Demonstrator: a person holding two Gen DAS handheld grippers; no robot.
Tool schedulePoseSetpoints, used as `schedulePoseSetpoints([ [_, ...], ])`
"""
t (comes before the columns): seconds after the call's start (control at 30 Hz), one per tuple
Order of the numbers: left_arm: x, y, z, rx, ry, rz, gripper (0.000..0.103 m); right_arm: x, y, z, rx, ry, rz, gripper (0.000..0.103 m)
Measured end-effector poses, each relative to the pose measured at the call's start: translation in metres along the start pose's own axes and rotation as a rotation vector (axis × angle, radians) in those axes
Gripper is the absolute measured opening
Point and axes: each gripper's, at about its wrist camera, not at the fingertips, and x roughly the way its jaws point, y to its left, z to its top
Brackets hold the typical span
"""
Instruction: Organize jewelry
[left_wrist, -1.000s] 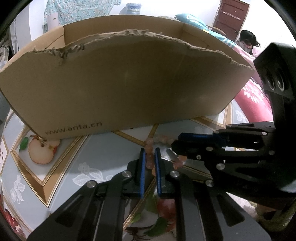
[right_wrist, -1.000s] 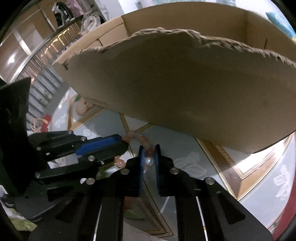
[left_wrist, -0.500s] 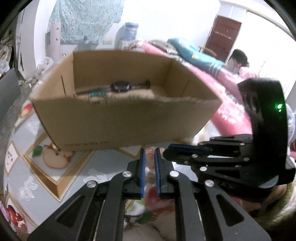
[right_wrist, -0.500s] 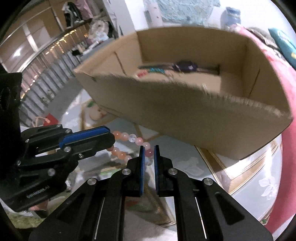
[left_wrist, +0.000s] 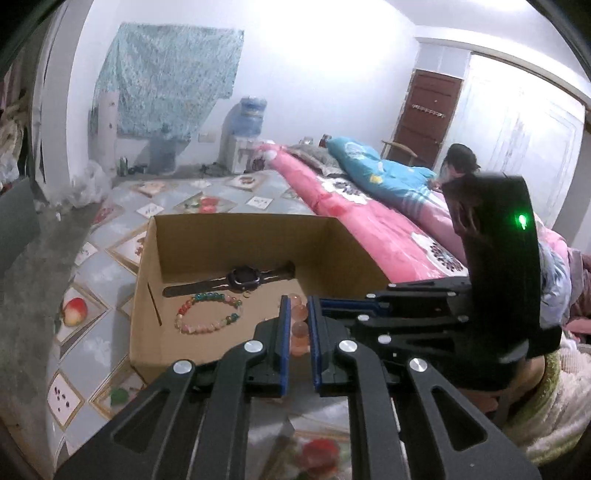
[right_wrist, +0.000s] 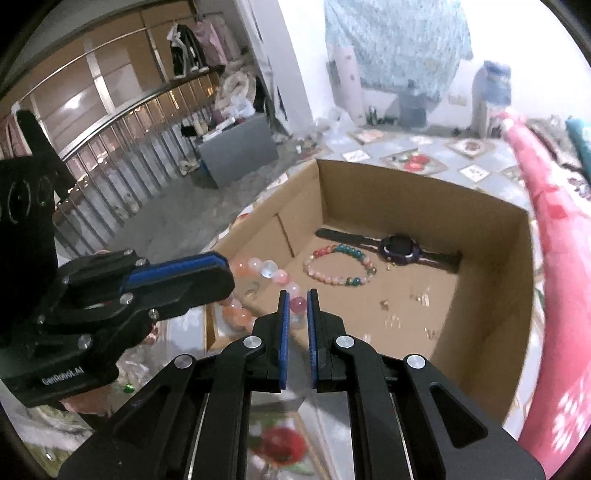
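- Gripping a strand of pink and orange beads (left_wrist: 298, 325), the left tool (left_wrist: 296, 341) is seen with its blue-lined jaws nearly together, several beads stacked in the narrow gap.
- From the right wrist view, the same bead strand (right_wrist: 269, 275) is seen stretched from the left tool (right_wrist: 207, 273) at 9 o'clock across to the right tool (right_wrist: 296, 325), whose jaws are pinched on a darker pink bead.
- The strand is held above the near edge of an open cardboard box (left_wrist: 240, 232), at about 6 o'clock of the box opening in both views.
- Inside the box (right_wrist: 491, 332), a dark wristwatch (right_wrist: 400, 245) is laid flat along the far wall, at 12 o'clock of the box floor.
- Just in front of the watch (left_wrist: 243, 277), a multicoloured bead bracelet (left_wrist: 208, 312) is laid in a closed loop; the bracelet (right_wrist: 340, 264) and the watch are just beside each other, and contact cannot be judged.
- A few small pale items (right_wrist: 406, 306) are scattered on the box floor toward 4 o'clock in the right wrist view; they are too small to be identified.
- The box is set on a patterned floor covering (left_wrist: 92, 269) printed with fruit, with a pink bedspread (left_wrist: 369, 221) running along the box's side at 2 o'clock in the left wrist view.
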Motion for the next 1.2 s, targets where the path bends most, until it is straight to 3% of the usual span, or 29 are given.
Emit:
schedulePoseSetpoints([
  [0.17, 0.048, 0.034, 0.008, -0.042, 0.114, 0.033, 0.009, 0.046, -0.026, 0.025, 0.029, 0.148, 0.006, 0.007],
  [0.37, 0.090, 0.053, 0.000, -0.079, 0.264, 0.050, 0.010, 0.089, -0.039, 0.024, 0.034, 0.319, -0.005, 0.009],
  [0.5, 0.093, 0.054, -0.005, -0.074, 0.276, 0.053, 0.012, 0.098, -0.047, 0.020, 0.046, 0.358, -0.008, 0.012],
  [0.67, 0.083, 0.059, -0.002, -0.099, 0.243, 0.060, 0.015, 0.082, -0.054, 0.017, 0.080, 0.306, 0.002, 0.015],
  [0.77, 0.063, 0.061, 0.004, -0.104, 0.181, 0.092, 0.017, 0.056, -0.058, 0.018, 0.100, 0.216, 0.007, 0.025],
  [0.9, 0.028, 0.068, 0.010, -0.126, 0.067, 0.170, 0.029, 0.011, -0.062, 0.015, 0.116, 0.070, -0.060, 0.041],
  [0.97, 0.017, 0.075, 0.010, -0.137, 0.035, 0.216, 0.041, -0.017, -0.065, 0.011, 0.140, -0.017, -0.118, 0.048],
  [1.1, 0.018, 0.095, 0.007, -0.199, 0.059, 0.271, 0.054, -0.055, -0.082, -0.004, 0.220, -0.138, -0.212, 0.060],
  [1.2, 0.026, 0.107, 0.001, -0.247, 0.096, 0.294, 0.063, -0.061, -0.102, -0.019, 0.305, -0.138, -0.247, 0.062],
])
